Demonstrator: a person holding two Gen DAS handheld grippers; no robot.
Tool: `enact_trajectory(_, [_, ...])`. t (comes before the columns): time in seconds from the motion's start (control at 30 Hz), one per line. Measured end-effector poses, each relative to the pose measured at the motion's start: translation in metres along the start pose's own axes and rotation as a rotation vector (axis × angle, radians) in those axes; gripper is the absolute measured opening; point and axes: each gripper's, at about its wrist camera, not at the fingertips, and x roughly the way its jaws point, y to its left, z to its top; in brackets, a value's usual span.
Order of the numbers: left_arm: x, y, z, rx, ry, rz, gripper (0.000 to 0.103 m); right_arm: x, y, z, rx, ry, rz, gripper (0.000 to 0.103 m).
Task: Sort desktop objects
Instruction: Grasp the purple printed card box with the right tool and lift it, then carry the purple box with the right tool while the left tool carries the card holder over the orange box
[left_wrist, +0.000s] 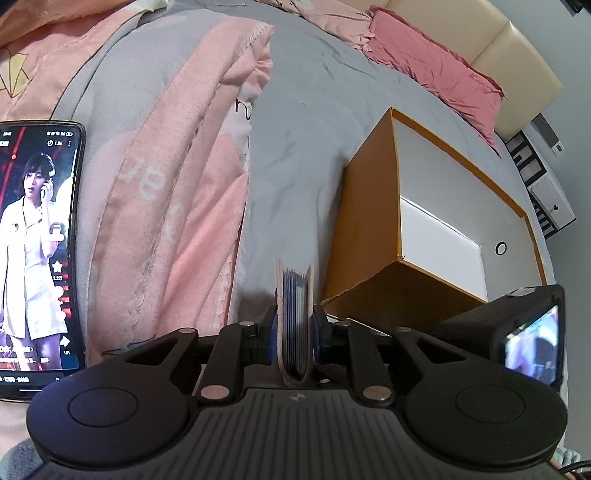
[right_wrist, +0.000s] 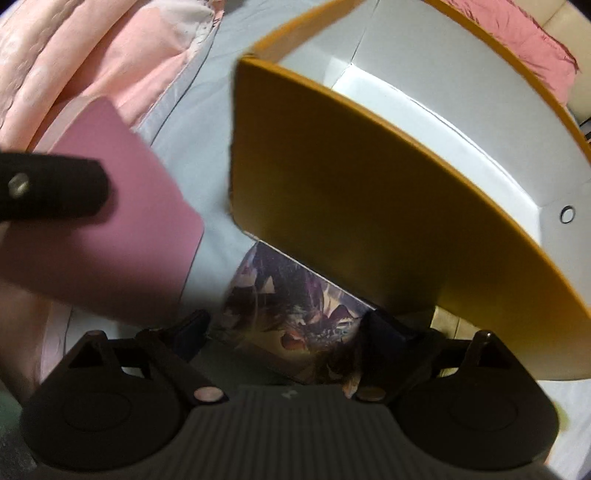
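Dim, fisheye-warped; right view motion-blurred

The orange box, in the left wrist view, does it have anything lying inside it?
No, the orange box shows only its bare white floor and walls inside.

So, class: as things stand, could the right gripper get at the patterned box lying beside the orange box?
Probably yes: the right gripper is open, with the patterned box between its fingers. The orange box crowds one side.

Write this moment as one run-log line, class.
left gripper: shut on pink card holder | right gripper: open over patterned box | orange box: open, beside both
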Motion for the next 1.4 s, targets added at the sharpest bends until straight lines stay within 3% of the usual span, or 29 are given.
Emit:
enact_trajectory(0.33, [0.001, -0.008, -0.002, 0.051, 0.003, -0.040, 0.021, -0.049, -0.062, -0.013, 0.207, -0.043, 0.195, 0.049])
enact_trajectory(0.53, [0.001, -0.018, -0.004, 0.107, 0.006, -0.061, 0.021, -0.072, -0.086, -0.023, 0.320, -0.100, 0.301, 0.037])
enact_trajectory(0.67, [0.002, -0.027, -0.008, 0.163, 0.015, -0.057, 0.021, -0.071, -0.101, -0.028, 0.395, -0.097, 0.379, 0.033])
enact_trajectory(0.83, [0.005, -0.030, -0.010, 0.182, 0.029, -0.041, 0.021, -0.065, -0.095, -0.036, 0.389, -0.070, 0.294, 0.032])
enact_trajectory(0.97, [0.004, -0.030, -0.012, 0.189, 0.025, -0.033, 0.021, -0.063, -0.101, -0.038, 0.412, -0.076, 0.313, 0.029])
enact_trajectory(1.2, [-0.013, -0.045, -0.017, 0.257, -0.034, 0.023, 0.019, -0.087, -0.102, -0.041, 0.374, -0.140, 0.330, 0.024])
enact_trajectory(1.4, [-0.051, -0.060, -0.024, 0.268, -0.092, -0.012, 0.019, -0.124, -0.108, -0.047, 0.357, -0.244, 0.346, 0.024])
